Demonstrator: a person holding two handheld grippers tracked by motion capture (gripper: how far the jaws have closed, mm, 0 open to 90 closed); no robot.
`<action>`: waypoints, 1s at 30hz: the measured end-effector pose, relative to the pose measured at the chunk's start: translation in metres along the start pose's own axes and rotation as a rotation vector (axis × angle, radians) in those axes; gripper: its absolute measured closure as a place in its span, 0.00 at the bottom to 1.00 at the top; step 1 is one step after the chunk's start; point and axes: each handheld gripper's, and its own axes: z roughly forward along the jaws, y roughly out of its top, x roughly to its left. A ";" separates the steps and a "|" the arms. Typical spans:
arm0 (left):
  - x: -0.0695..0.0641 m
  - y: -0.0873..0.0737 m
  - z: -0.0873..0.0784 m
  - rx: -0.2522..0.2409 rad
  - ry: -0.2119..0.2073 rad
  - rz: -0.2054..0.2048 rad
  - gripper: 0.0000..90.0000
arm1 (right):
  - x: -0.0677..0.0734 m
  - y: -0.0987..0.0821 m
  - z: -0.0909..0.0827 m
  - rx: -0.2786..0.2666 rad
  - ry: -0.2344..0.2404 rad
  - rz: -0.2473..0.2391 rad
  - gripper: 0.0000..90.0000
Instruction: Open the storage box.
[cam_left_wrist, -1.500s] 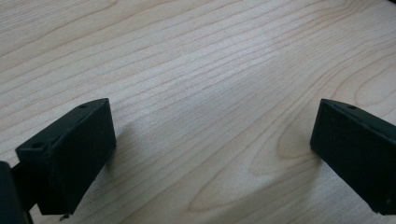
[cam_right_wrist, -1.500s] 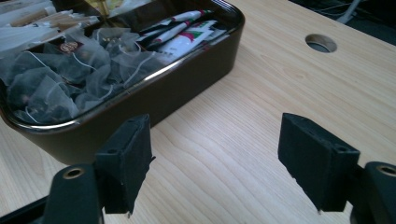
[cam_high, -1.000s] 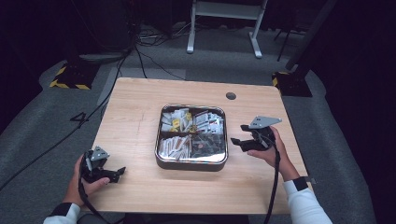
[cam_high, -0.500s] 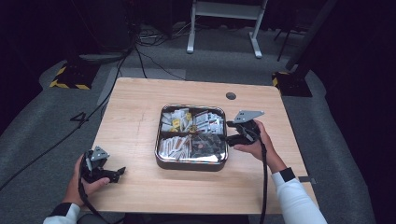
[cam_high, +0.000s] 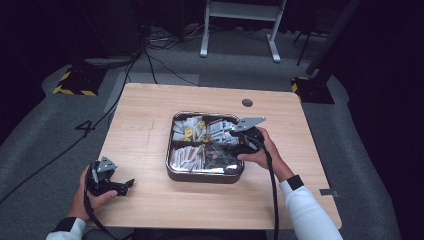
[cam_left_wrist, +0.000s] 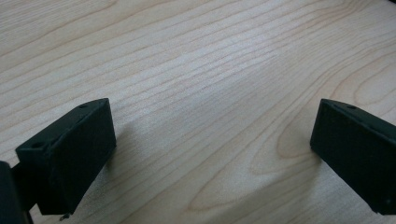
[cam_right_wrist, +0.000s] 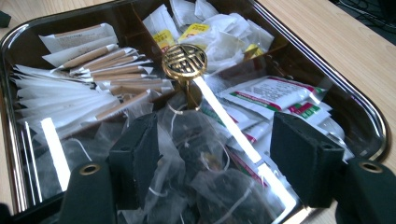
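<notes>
Item: a square metal tray (cam_high: 172, 172) with rounded corners, dark polished walls and a bright rim, parted by dividers into four compartments and covered by a clear lid that threw white glare streaks. A gold round knob (cam_right_wrist: 185, 60) with a fretwork pattern stood at the lid's centre, just ahead of the right gripper (cam_right_wrist: 215, 156) and between the lines of its jaws. In the right gripper view, the compartment directly beneath the jaws held translucent mesh tea bags (cam_right_wrist: 205, 172) with thin strings; ahead and left of the jaws lay white paper sachets with brown ends (cam_right_wrist: 88, 77), fanned in a stack; ahead and beyond the knob lay white crumpled packets with yellow labels (cam_right_wrist: 196, 28); to the right of the jaws lay flat white packets printed in red and green (cam_right_wrist: 275, 95). The right gripper (cam_high: 240, 139) hovered over the tray's near-right part, its jaws spread wide with nothing pressed between them, after closing slightly. The left gripper (cam_high: 117, 187) rested well apart from the tray, at the table's (cam_high: 145, 115) near-left corner, its jaws released and wide over bare pale wood grain (cam_left_wrist: 210, 93). The tray sat at the table's middle, between the two grippers but far closer to the right one.
</notes>
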 end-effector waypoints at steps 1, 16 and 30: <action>0.000 0.000 0.000 0.000 0.000 0.001 0.00 | 0.000 0.001 0.001 -0.001 0.001 -0.001 0.37; 0.000 0.000 0.000 0.001 0.000 0.000 0.00 | 0.012 0.020 0.033 0.026 0.047 -0.032 0.37; 0.000 0.000 0.000 0.001 -0.001 0.000 0.00 | 0.010 0.026 0.056 0.060 0.061 -0.018 0.39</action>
